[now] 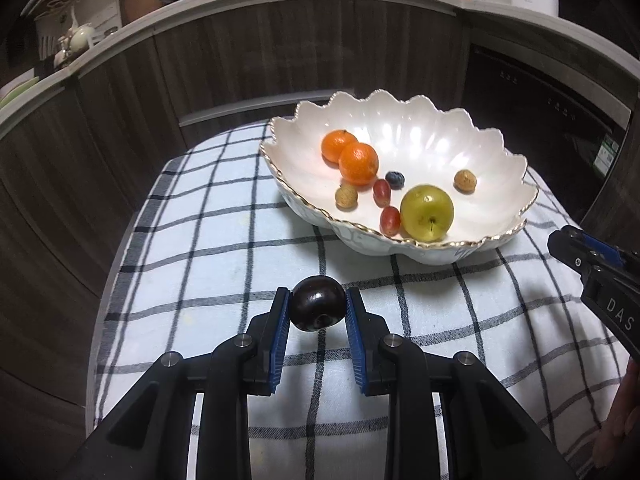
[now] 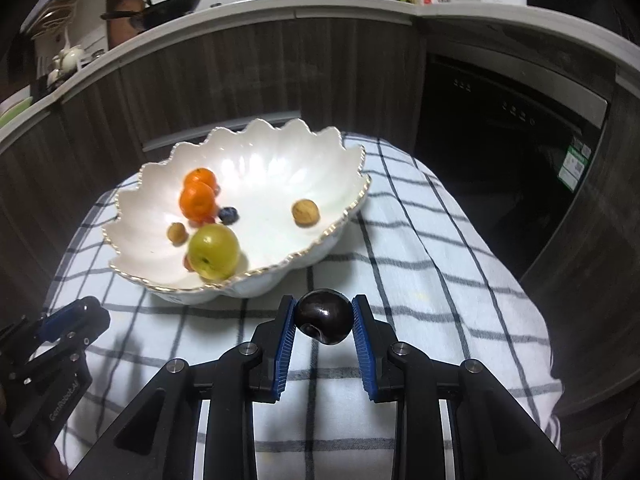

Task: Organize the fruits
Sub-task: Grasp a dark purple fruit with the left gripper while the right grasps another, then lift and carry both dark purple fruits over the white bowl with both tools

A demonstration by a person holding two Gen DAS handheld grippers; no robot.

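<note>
Now clenched on one dark, glossy round plum [image 1: 317, 304] in the left gripper [image 1: 317, 322] and on a second dark plum [image 2: 323, 316] in the right gripper [image 2: 323, 326], both lifted above the checked cloth surface [image 1: 208, 240]; ahead, toward the far edge, the white scalloped gold-rimmed bowl [image 1: 496, 160] holding the other fruit, about equally near to both

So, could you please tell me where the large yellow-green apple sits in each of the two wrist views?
Left wrist view: the yellow-green apple lies right of centre, at the near rim of the scalloped white bowl.
Right wrist view: it lies left of centre, again at the near rim.
Shared landmark: the small blueberry just behind it.
</note>
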